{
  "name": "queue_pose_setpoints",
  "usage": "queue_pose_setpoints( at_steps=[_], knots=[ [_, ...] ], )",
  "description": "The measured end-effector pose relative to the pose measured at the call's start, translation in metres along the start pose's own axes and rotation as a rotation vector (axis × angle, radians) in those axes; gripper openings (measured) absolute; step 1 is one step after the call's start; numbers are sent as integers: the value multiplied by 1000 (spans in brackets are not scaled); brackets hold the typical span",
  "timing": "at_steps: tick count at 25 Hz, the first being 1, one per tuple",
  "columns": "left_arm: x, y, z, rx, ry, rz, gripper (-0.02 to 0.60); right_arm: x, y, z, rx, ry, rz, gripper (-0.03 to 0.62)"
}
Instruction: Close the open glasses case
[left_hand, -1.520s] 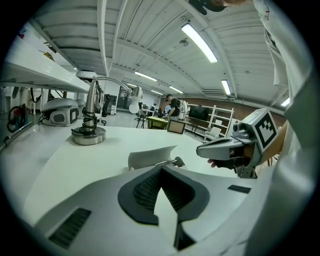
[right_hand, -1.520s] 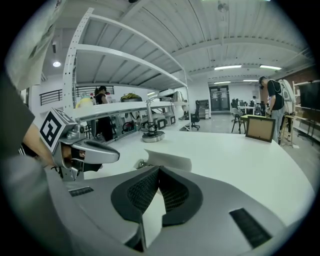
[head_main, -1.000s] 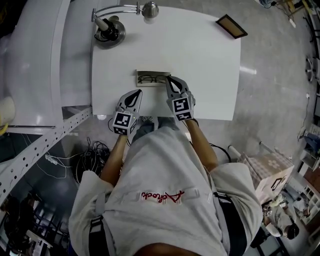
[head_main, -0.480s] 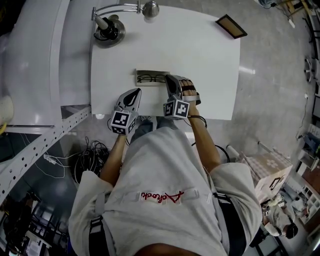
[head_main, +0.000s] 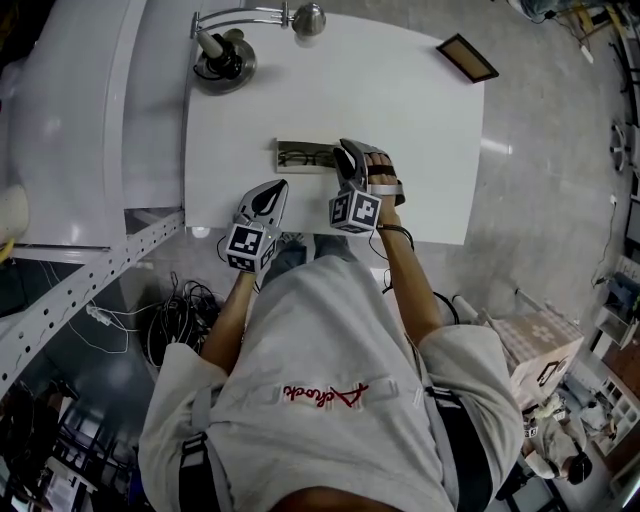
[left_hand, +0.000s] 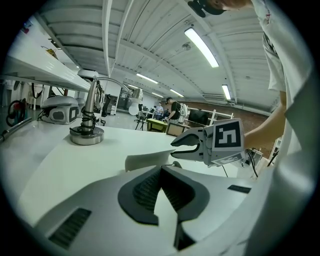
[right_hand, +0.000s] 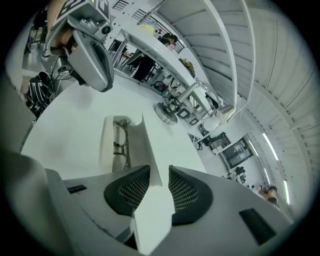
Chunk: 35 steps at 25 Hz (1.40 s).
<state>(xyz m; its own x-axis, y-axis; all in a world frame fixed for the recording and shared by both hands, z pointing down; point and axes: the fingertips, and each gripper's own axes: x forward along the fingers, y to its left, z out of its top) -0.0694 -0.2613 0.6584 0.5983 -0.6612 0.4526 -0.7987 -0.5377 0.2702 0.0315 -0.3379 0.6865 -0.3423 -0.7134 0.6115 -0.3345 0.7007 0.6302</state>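
The open glasses case (head_main: 303, 155) lies on the white table (head_main: 410, 120) with dark-framed glasses (right_hand: 118, 142) in its tray and its lid (right_hand: 144, 142) raised. My right gripper (head_main: 346, 152) is at the case's right end, rolled onto its side. Its jaws have just been opening. In the right gripper view (right_hand: 159, 172) the pads stand apart, and the lid's near end is in line with the gap and not pressed. My left gripper (head_main: 272, 190) rests near the table's front edge, short of the case, with its tips together (left_hand: 161, 169) on nothing.
A desk lamp stands on its round base (head_main: 225, 62) at the table's back left, its head (head_main: 308, 18) hanging over the back edge. A dark framed plate (head_main: 466, 57) lies at the back right corner. Cables (head_main: 185, 310) lie on the floor at left.
The right gripper has rolled onto its side at the case's right end, and its jaws, shut before, now stand apart. The left gripper and the case have stayed where they were.
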Motion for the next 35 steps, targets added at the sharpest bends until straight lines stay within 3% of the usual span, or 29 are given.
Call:
queue_pose_setpoints(
  at_steps=[2, 4, 6, 18, 30, 35],
  knots=[
    [0, 0, -1, 2, 4, 1, 28, 2, -1, 0, -25, -4, 3, 127],
    [-2, 0, -2, 3, 6, 2, 28, 5, 1, -3, -46, -1, 14, 61],
    [-3, 1, -2, 2, 6, 5, 28, 6, 1, -4, -52, 1, 24, 49],
    [2, -4, 3, 16, -4, -14, 28, -12, 21, -3, -1, -3, 61, 49],
    [-4, -3, 5, 28, -4, -12, 28, -20, 79, -19, -5, 40, 179, 66],
    [-5, -4, 3, 26, 1, -11, 28, -19, 81, -20, 18, 43, 184, 66]
  ],
)
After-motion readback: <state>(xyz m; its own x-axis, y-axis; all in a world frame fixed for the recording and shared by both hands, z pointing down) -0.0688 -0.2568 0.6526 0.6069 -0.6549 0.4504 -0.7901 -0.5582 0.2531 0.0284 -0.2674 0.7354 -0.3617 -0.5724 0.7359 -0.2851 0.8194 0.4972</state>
